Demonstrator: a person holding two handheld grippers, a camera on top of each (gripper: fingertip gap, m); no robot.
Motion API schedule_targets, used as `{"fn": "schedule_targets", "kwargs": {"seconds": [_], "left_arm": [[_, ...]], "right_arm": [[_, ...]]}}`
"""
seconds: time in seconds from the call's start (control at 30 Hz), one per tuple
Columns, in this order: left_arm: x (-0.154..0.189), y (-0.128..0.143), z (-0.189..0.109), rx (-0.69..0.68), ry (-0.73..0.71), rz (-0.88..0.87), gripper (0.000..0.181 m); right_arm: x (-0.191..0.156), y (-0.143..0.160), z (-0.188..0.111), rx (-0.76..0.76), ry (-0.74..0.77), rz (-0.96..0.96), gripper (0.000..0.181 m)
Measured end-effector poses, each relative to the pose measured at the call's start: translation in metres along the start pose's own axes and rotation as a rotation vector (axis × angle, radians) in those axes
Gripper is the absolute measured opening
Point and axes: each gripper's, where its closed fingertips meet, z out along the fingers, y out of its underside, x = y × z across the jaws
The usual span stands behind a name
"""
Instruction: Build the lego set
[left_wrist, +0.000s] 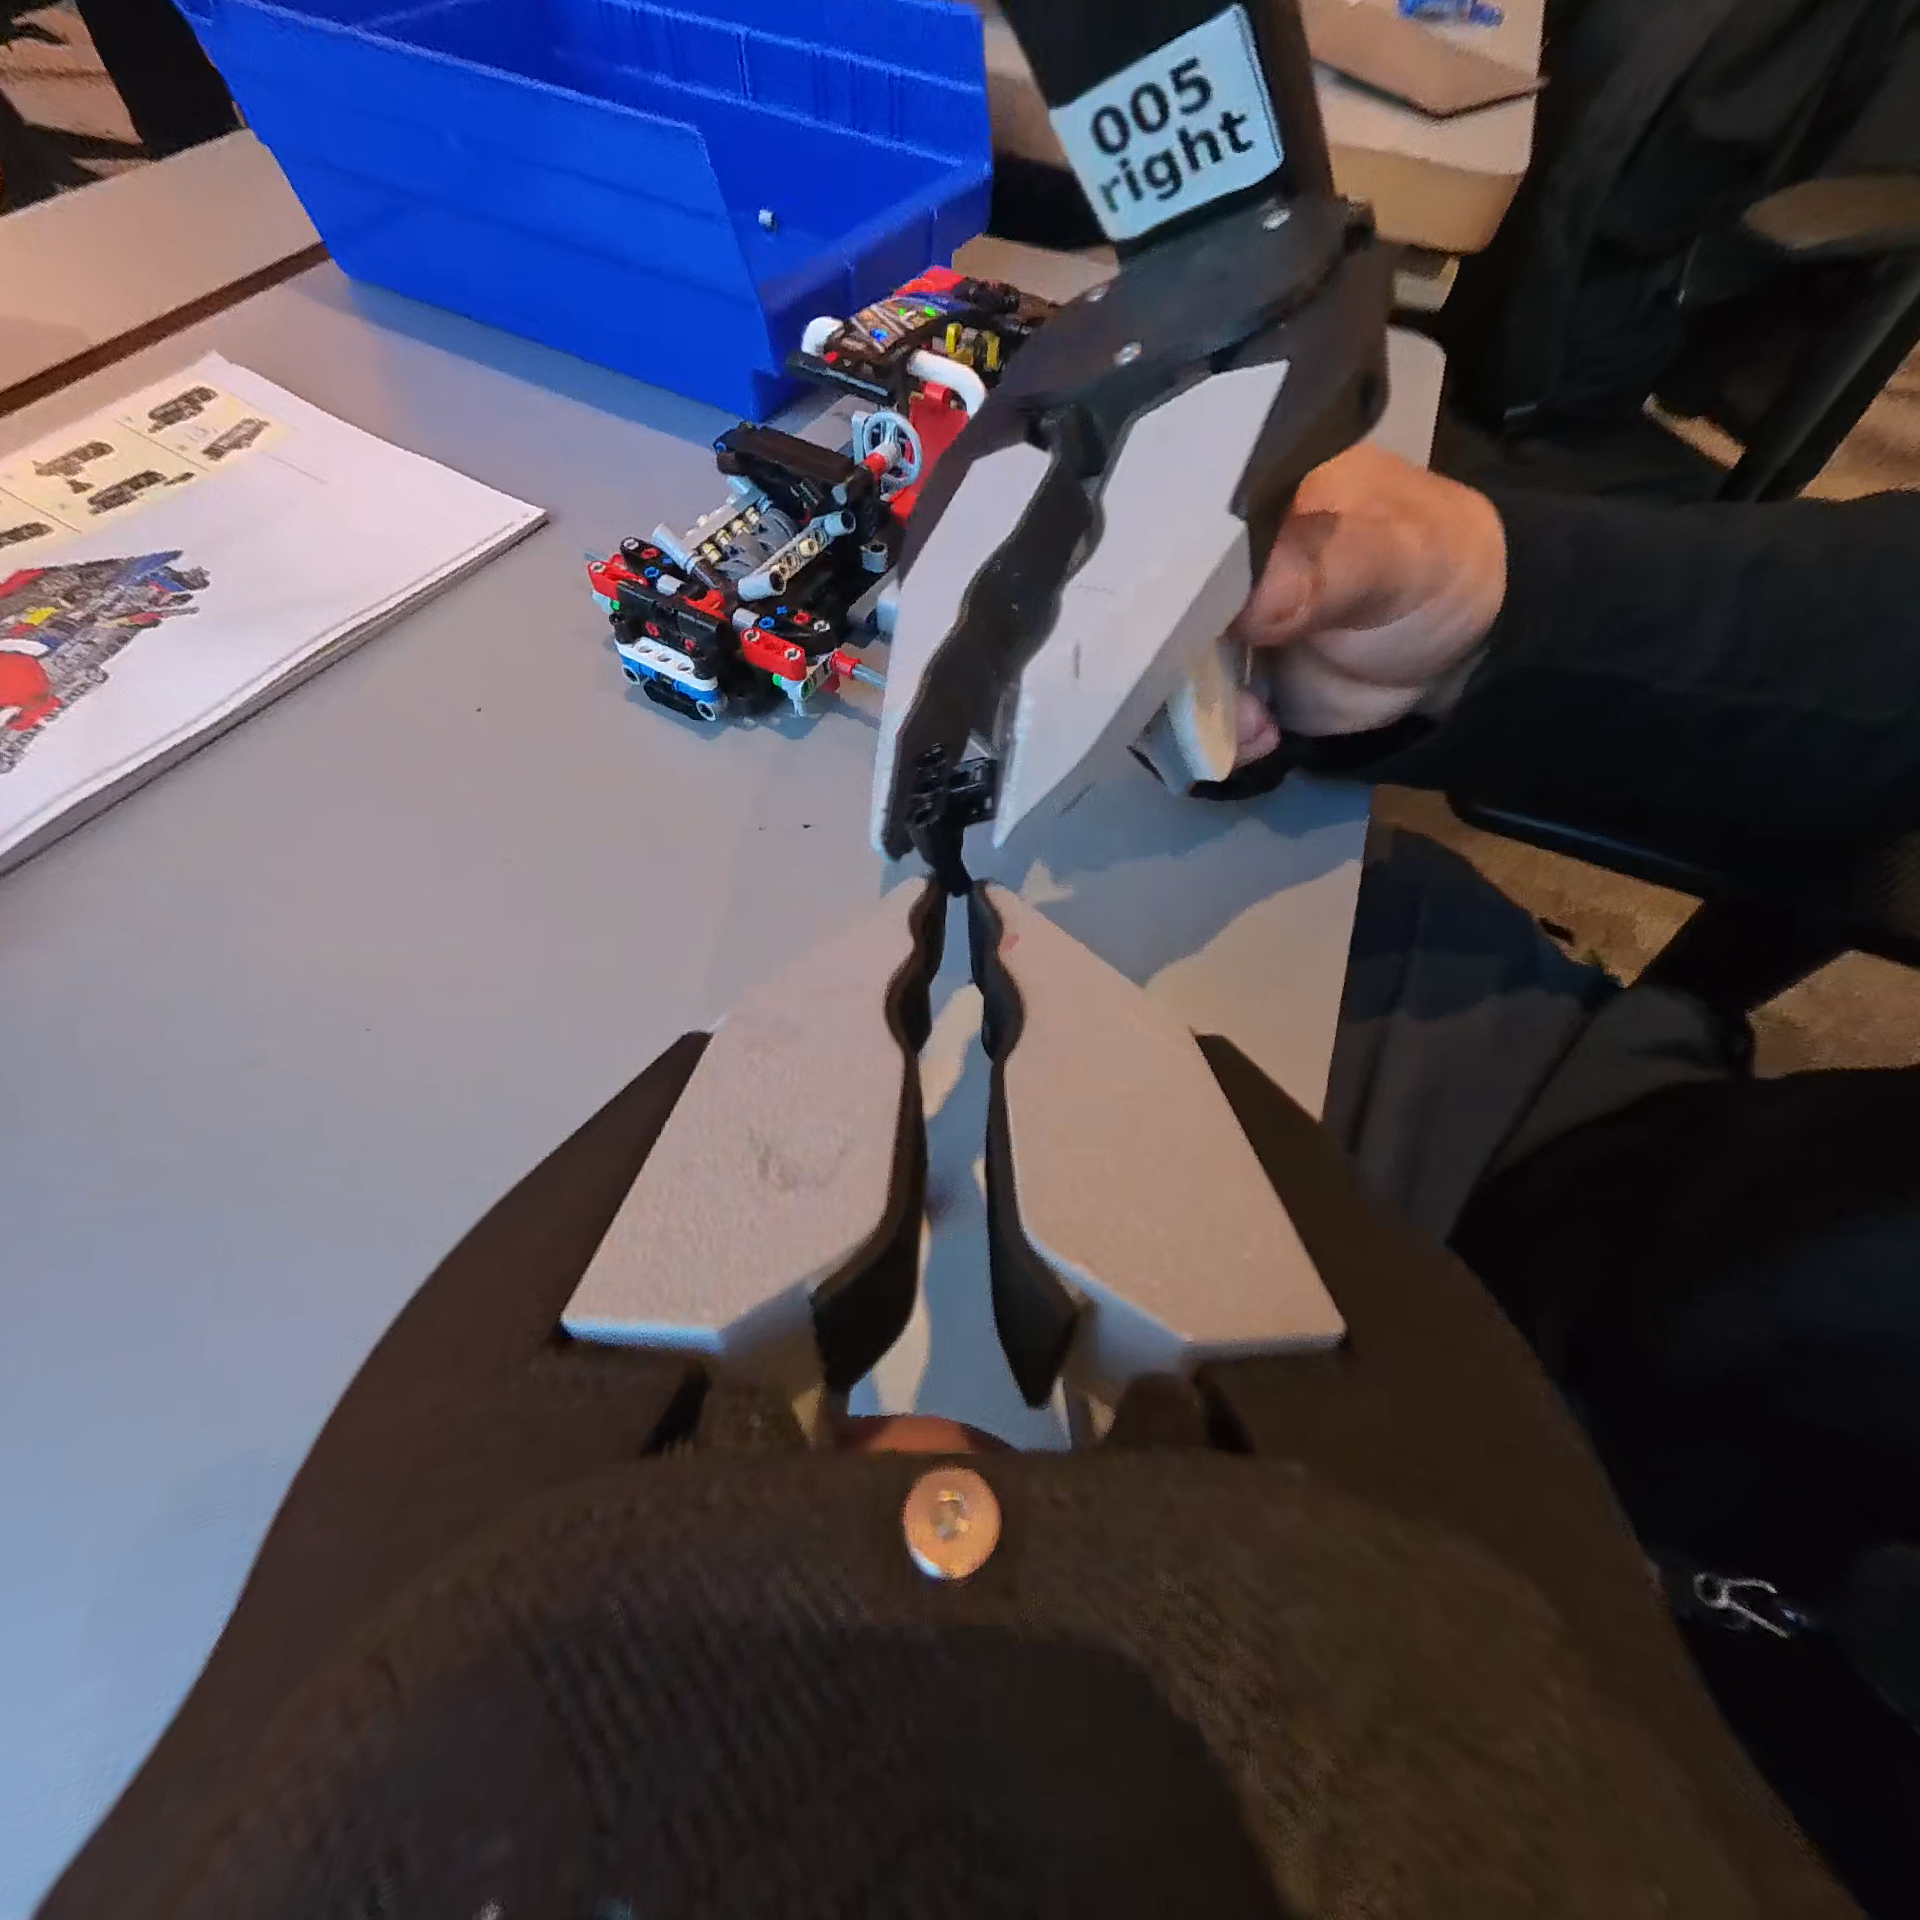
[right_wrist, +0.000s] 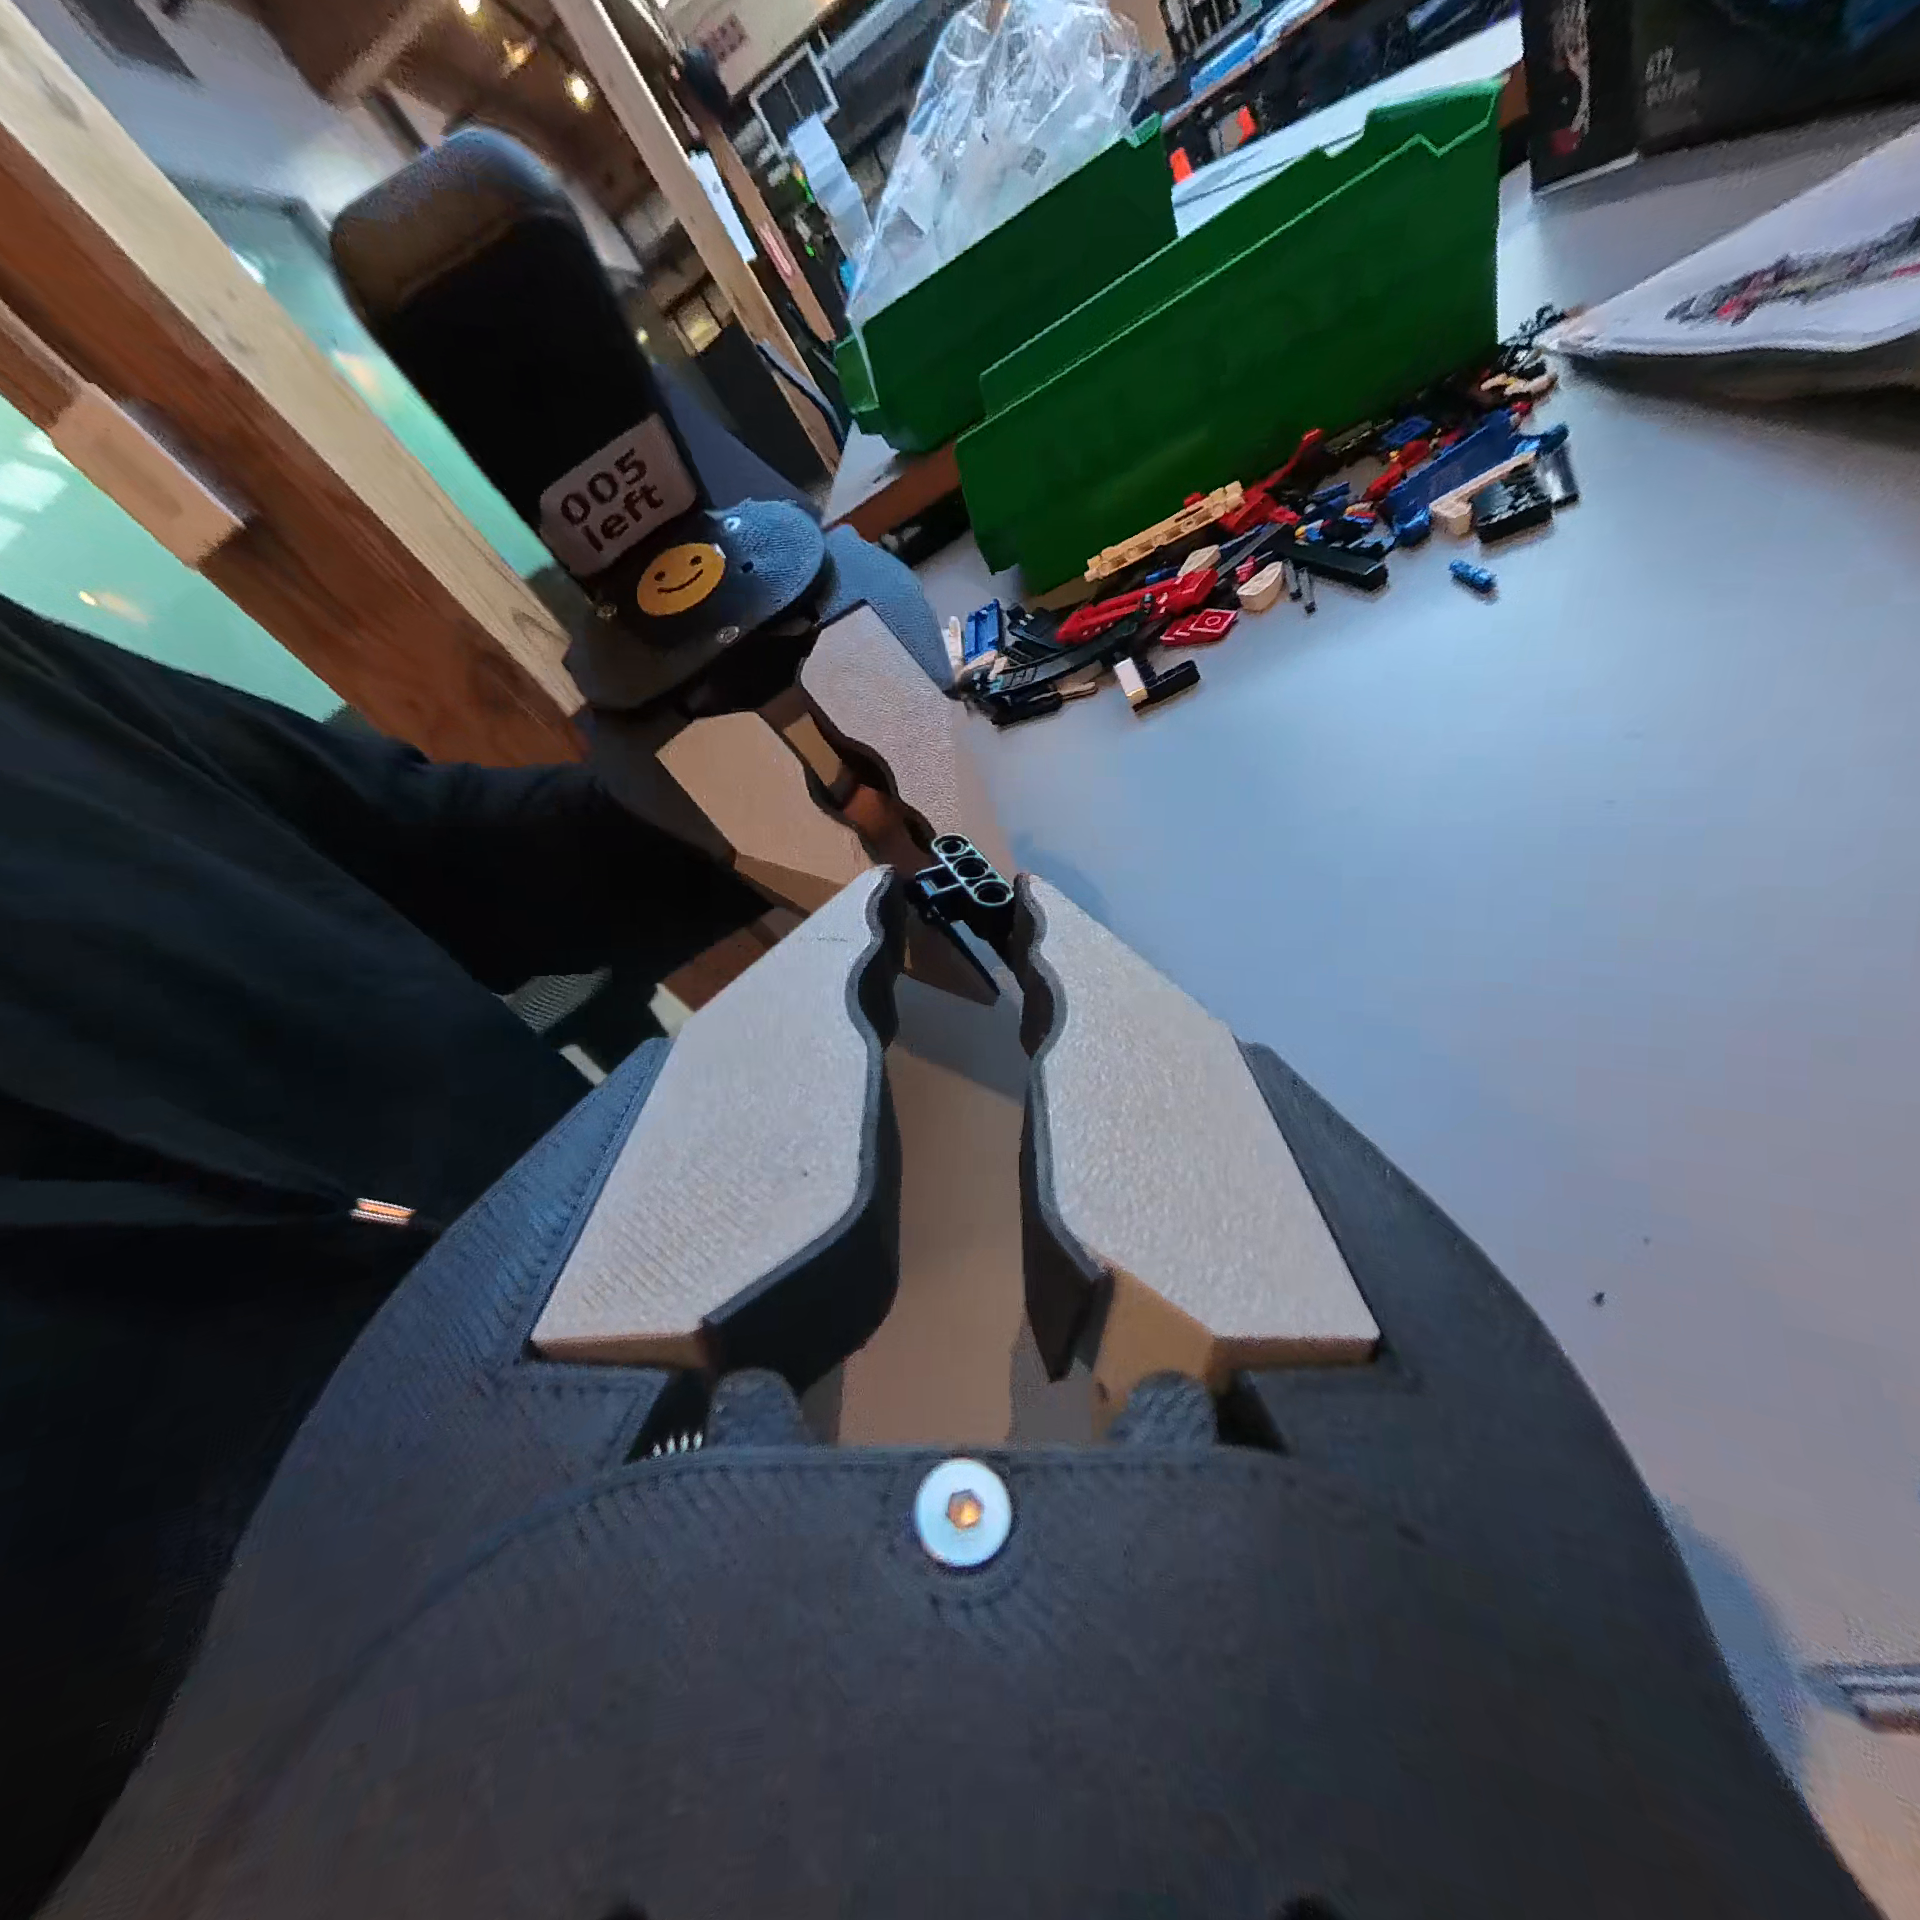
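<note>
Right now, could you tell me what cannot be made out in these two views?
- Left wrist view: the model's right side is hidden behind the right gripper.
- Left wrist view: what the left gripper pinches is too small and dark.
- Right wrist view: the loose bricks are blurred.
- Left wrist view: the booklet is cut off by the left edge.

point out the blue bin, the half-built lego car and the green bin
blue bin (left_wrist: 582, 197), left wrist view, front wall
half-built lego car (left_wrist: 769, 551), left wrist view, engine section
green bin (right_wrist: 1226, 416), right wrist view, side wall

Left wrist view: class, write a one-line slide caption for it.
Two handheld grippers, left gripper and right gripper, meet over a small black Lego piece, with the half-built Lego vehicle behind.
</note>
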Motion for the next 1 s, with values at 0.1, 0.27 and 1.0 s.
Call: {"fn": "schedule_targets", "kwargs": {"seconds": [0.1, 0.27, 1.0], "left_arm": [[-0.004, 0.001, -0.001, 0.01, 0.004, -0.03, 0.001], [-0.007, 0.003, -0.004, 0.023, 0.022, -0.065, 0.006], [-0.016, 0.012, -0.014, -0.022, 0.005, 0.267, 0.001]], "right_arm": [[0.002, 0.002, 0.001, -0.021, 0.066, -0.093, 0.016], [0.006, 0.006, 0.005, -0.044, 0.131, -0.149, 0.016], [0.0, 0.029, -0.001, -0.181, 0.144, -0.179, 0.017]]}}
